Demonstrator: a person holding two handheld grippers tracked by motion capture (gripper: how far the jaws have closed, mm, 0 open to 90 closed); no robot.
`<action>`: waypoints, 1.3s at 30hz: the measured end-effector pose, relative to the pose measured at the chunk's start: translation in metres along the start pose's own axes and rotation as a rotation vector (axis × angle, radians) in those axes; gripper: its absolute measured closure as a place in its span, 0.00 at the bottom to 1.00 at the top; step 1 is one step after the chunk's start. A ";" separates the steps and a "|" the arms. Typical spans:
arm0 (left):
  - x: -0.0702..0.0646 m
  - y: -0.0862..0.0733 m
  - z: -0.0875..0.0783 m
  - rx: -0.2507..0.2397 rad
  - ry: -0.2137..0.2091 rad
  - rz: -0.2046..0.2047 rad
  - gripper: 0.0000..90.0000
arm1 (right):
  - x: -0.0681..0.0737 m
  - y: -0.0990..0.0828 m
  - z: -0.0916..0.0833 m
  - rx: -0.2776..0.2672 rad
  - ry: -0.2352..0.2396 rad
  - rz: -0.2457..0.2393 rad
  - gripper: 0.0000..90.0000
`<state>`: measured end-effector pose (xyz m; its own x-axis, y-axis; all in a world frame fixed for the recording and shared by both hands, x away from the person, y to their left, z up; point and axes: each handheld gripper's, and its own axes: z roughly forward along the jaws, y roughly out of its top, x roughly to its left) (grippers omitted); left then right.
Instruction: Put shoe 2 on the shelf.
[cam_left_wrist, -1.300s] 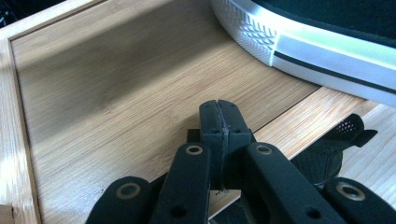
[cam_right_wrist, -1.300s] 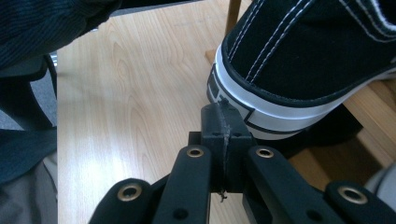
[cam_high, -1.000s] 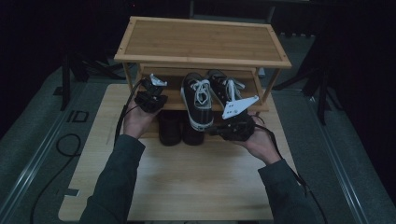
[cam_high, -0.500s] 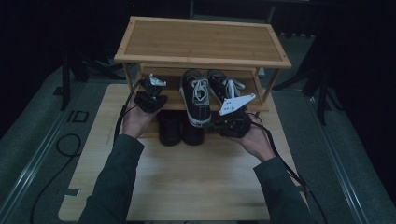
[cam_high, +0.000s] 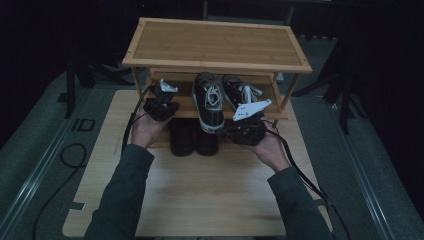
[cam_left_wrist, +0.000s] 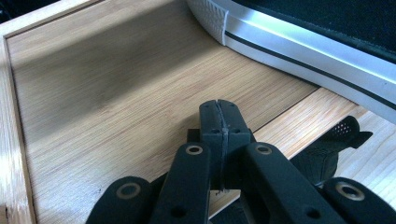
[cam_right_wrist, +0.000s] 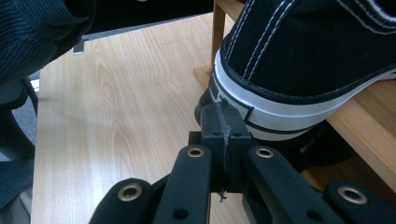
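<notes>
Dim surroundings frame a pale worktop (cam_high: 200, 190) where a black sneaker (cam_high: 209, 102) overhangs a bamboo rack's lower shelf (cam_high: 182, 106), left gripper (cam_high: 161, 103) and right gripper (cam_high: 246, 127) flanking it, jaws together, empty.

We seem to be in a dim recording studio or lab: a pale wooden board (cam_high: 200, 195) lies on grey carpeted flooring (cam_high: 40, 165), black stand legs (cam_high: 345, 100) rise from the dark surround, and a two-tier bamboo shoe rack (cam_high: 215, 45) with black-and-white canvas sneakers (cam_high: 210, 102) is staged at centre.
</notes>
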<state>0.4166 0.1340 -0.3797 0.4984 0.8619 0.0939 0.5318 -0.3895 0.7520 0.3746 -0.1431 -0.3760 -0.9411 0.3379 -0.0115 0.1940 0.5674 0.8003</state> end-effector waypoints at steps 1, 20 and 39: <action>0.000 0.000 0.000 0.000 0.002 0.005 1.00 | 0.000 0.000 0.000 -0.001 0.001 0.003 1.00; 0.000 0.000 0.000 -0.006 0.005 0.007 1.00 | 0.006 0.011 0.015 -0.001 0.007 -0.021 1.00; 0.000 0.000 0.000 -0.005 0.004 0.004 1.00 | 0.007 0.019 0.026 -0.005 0.009 -0.025 1.00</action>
<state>0.4165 0.1341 -0.3800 0.4980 0.8615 0.0991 0.5264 -0.3911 0.7550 0.3791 -0.1106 -0.3760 -0.9481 0.3168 -0.0266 0.1685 0.5716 0.8031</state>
